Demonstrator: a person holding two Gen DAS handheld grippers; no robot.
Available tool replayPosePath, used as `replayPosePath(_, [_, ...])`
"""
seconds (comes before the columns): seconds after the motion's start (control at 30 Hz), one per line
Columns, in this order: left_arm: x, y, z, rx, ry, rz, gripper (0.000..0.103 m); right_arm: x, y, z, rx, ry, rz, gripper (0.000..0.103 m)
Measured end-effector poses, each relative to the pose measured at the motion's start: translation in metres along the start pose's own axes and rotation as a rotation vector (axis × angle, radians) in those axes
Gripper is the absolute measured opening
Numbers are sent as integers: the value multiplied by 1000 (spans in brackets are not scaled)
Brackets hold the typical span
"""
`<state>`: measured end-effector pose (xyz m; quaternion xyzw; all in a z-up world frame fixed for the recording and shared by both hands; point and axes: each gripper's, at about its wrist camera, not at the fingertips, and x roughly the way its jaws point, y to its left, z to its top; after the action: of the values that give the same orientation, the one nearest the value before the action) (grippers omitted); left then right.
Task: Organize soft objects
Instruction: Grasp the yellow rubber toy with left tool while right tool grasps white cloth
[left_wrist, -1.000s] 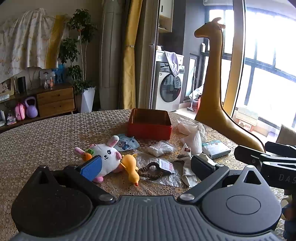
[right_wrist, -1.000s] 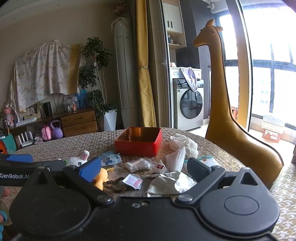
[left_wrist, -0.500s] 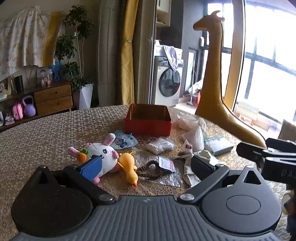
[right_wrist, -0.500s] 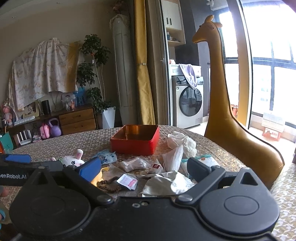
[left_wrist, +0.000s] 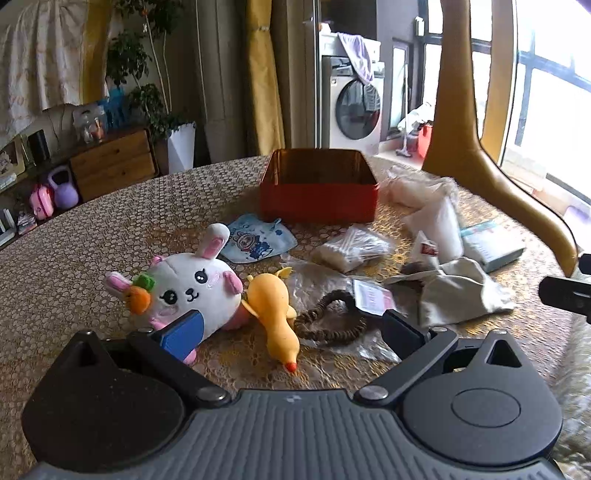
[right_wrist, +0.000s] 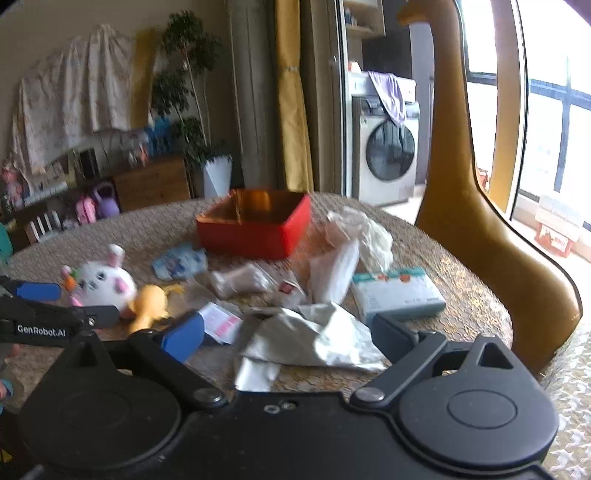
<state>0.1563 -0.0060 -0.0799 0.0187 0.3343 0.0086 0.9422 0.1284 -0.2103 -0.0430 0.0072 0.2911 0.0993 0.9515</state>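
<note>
Left hand-held gripper (left_wrist: 291, 332): we hold it low over the counter (left_wrist: 92, 236) with its jaws spread wide and nothing between them; it frames the yellow duck (left_wrist: 271, 306) and the near edge of the plush rabbit (left_wrist: 188, 291), so we judge one of these is our first pick.

Right hand-held gripper (right_wrist: 288, 334): its jaws also stand wide and empty, aimed at the crumpled grey cloth (right_wrist: 314, 339), which lies just ahead of its fingers.

Soft things: the rabbit and the duck lie touching each other near the left fingers; a braided hair tie (left_wrist: 328, 314) rests on clear plastic just beside the duck; a small blue printed pouch (left_wrist: 258, 242) lies between the rabbit and the box.

Red box (left_wrist: 319, 192): it sits open at the far side of the clutter, apparently empty so far as we can see into it; we take it for the place the soft things go, which is why both tools face that way.

Other clutter: a boxed pack (right_wrist: 397, 295) and white bags (right_wrist: 354, 243) lie to the right of the cloth.

Change from a second ago: we have brought both tools closer and lower; the toys loom larger, and the right view is blurred by motion. Nothing on the counter has shifted.
</note>
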Motion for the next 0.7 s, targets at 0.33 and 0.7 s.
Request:
replayPosePath(0.33, [55, 15, 3, -105, 83, 56, 102, 67, -19, 3, 23, 113, -18, 88])
replayPosePath(0.7, [83, 25, 2, -196, 142, 62, 80, 104, -32, 0, 61, 192, -52, 80])
